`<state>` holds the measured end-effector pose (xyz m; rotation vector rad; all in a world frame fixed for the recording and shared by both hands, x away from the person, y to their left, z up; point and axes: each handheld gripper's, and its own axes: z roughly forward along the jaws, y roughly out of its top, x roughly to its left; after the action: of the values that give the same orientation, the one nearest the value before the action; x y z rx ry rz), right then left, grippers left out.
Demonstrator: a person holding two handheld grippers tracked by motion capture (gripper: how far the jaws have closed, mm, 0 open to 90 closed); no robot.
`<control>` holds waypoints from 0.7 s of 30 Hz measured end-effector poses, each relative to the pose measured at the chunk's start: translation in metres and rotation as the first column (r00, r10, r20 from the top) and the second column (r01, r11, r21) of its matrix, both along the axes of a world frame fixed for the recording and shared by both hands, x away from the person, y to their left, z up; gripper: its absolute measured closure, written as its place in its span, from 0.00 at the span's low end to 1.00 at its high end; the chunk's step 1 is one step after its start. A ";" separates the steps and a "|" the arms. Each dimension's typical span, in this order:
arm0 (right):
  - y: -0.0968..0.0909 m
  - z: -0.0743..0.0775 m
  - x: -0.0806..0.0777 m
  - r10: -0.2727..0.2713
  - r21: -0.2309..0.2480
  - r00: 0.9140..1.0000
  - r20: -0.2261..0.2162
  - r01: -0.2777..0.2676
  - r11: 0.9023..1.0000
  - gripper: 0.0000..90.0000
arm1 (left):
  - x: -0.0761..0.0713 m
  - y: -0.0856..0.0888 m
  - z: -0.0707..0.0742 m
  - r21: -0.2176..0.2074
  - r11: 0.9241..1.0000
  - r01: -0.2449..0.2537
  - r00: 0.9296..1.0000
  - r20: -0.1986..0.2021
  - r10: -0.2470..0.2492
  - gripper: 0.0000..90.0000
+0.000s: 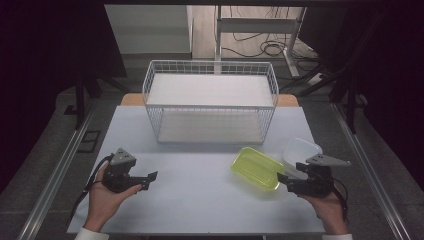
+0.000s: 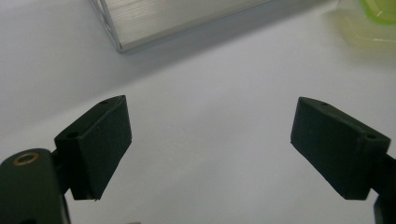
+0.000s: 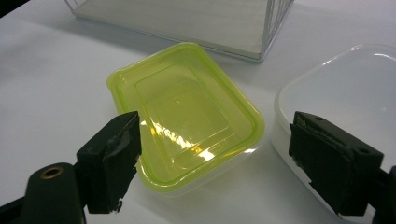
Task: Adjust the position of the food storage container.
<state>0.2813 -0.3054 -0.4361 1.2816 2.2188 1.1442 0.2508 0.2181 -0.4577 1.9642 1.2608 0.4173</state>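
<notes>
The yellow-green container (image 1: 258, 168) sits on the white table (image 1: 200, 200) at about four o'clock from the table's middle, below the front right corner of the wire basket (image 1: 210, 102). Its long axis runs slantwise, from ten o'clock down to four o'clock. Touching or just beside it, at two o'clock, is a white container (image 1: 301, 150); I cannot tell which from here.

The right gripper (image 1: 283, 181) is plainly the nearer one, its jaws spread wide and empty, pointing toward nine o'clock with the yellow-green container's near corner just ahead of the tips. In the right gripper view the container (image 3: 184, 114) lies straight between and beyond the jaws. I'd judge a short push forward brings its rim within reach.

The left gripper (image 1: 150, 181) rests well apart at nine o'clock, jaws likewise spread and holding nothing.
</notes>
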 end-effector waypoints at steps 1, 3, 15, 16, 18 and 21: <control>0.000 0.000 0.000 0.000 -0.001 1.000 -0.003 0.000 1.000 0.20 | 0.000 0.001 0.001 -0.010 1.000 0.003 1.000 0.000 -0.003 0.13; 0.001 -0.003 0.000 -0.002 -0.008 1.000 -0.011 0.002 1.000 0.20 | 0.000 0.001 0.002 -0.023 1.000 0.010 1.000 -0.007 -0.010 0.13; 0.000 -0.013 -0.002 0.035 0.001 0.998 -0.055 -0.035 0.999 0.23 | 0.005 -0.003 0.000 -0.003 1.000 -0.009 0.999 -0.035 0.009 0.14; 0.000 -0.013 -0.003 0.035 -0.006 0.998 -0.059 -0.036 0.999 0.24 | 0.005 -0.003 0.000 -0.004 1.000 -0.006 0.999 -0.035 0.006 0.14; 0.000 -0.012 -0.004 0.036 -0.011 0.997 -0.064 -0.036 0.999 0.25 | 0.003 -0.001 0.003 0.027 1.000 -0.009 1.000 -0.023 0.010 0.14; 0.001 -0.011 -0.002 0.035 -0.021 0.997 -0.070 -0.036 0.999 0.26 | -0.001 0.001 0.005 0.028 1.000 -0.004 1.000 -0.012 0.004 0.14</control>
<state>0.2789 -0.3045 -0.4469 1.2967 2.3062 1.1005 0.2500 0.2192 -0.4525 1.9909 1.2728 0.4283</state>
